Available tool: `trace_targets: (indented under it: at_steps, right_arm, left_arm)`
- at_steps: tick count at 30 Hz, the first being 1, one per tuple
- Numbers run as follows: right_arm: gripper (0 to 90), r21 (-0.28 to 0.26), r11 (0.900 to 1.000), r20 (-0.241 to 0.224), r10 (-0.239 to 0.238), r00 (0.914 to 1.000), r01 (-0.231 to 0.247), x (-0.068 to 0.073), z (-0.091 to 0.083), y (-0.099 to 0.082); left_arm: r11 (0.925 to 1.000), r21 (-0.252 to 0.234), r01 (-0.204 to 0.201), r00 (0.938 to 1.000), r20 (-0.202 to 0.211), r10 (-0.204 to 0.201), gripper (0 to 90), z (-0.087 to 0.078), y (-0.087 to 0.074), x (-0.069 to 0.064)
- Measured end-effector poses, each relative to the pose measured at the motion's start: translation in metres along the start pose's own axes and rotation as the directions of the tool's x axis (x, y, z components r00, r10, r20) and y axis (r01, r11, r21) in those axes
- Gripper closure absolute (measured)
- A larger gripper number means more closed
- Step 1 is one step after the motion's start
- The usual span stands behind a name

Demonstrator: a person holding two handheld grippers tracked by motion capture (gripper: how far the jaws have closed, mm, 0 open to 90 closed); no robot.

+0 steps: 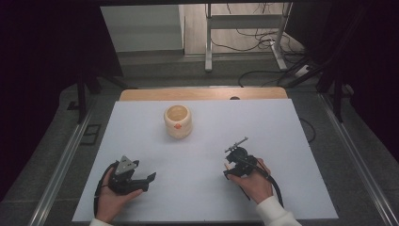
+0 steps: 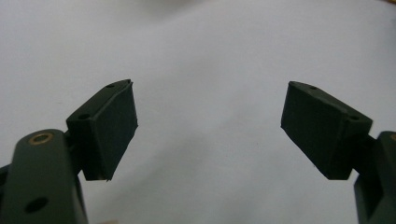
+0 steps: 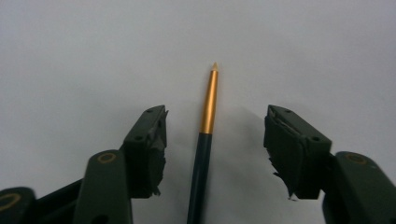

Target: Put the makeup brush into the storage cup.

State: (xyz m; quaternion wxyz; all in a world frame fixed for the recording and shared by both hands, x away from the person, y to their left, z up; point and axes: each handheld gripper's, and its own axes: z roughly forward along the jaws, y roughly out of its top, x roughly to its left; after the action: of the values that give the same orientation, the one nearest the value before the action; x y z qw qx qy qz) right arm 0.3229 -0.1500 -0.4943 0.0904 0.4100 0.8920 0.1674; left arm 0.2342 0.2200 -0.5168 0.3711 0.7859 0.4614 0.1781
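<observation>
The white table (image 1: 197, 141) had a tan cup (image 1: 178, 121) up at 12 o'clock. Risk-wise, the thin pen (image 3: 205, 135) lying flat between the right gripper (image 3: 215, 144) jaws could've rolled or squirted out if they pinched off-center. Those jaws sat partly open, not touching it, while the left gripper (image 2: 210, 126) gaped wide and empty at 8 o'clock.

White table sheet (image 1: 202, 188) over tan wooden tabletop (image 1: 202, 94). Cream cup (image 1: 178, 121), orange mark on the front. Slender pen (image 3: 205, 135): dark shaft, gold forward section, pale yellow tip. Left gripper (image 2: 210, 130) and right gripper (image 3: 215, 149) black, brass-coloured rivets at the jaw arms. Grey three-cornered plate (image 1: 125, 165) atop the left gripper. White sleeve (image 1: 275, 212).
</observation>
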Motion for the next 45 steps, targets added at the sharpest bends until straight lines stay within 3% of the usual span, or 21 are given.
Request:
trace_targets:
  at_steps: [7,9,11,14,16,23,37,45]
  right_arm:
    - [52.1,0.059,0.998,0.003,-0.021,0.9998,0.02,0.005,0.006,0.002]
    - [54.4,0.059,0.998,0.005,-0.022,0.9997,0.022,0.006,0.006,0.002]
    - [62.3,0.064,0.9974,-0.001,-0.033,0.9995,0.033,0.007,0.005,0.002]
    - [64.9,0.07,0.9971,0.002,-0.03,0.9995,0.03,0.008,0.005,0.002]
    - [73.1,0.079,0.9967,-0.003,-0.022,0.9998,0.022,0.007,0.005,0.003]
    - [84.4,0.089,0.9957,-0.018,-0.027,0.9995,0.028,0.008,0.005,0.005]
    - [85.0,0.076,0.9963,-0.022,-0.039,0.999,0.04,0.004,0.004,0.005]
    - [85.1,-0.02,0.9994,-0.03,-0.029,0.9991,0.028,-0.003,-0.017,0.006]
  left_arm:
    - [1.0,-0.002,0.002,1.0,-0.002,-0.002,18.7,0.0,-0.001,0.001]
    - [1.0,-0.001,0.002,1.0,-0.003,-0.002,18.7,0.0,-0.001,0.001]
    - [1.0,-0.001,0.004,1.0,-0.003,-0.004,18.6,0.0,-0.001,0.001]
    - [1.0,-0.001,0.005,1.0,-0.004,-0.005,18.7,0.0,-0.001,0.002]
    - [1.0,-0.001,0.005,1.0,-0.004,-0.005,18.6,0.0,-0.001,0.001]
    - [1.0,0.0,0.005,1.0,-0.006,-0.005,18.5,0.001,-0.001,0.001]
    - [1.0,-0.005,0.008,0.9999,-0.008,-0.008,18.5,0.0,-0.002,0.003]
    - [0.9999,-0.003,0.011,0.9999,-0.012,-0.011,18.5,-0.001,-0.002,0.003]
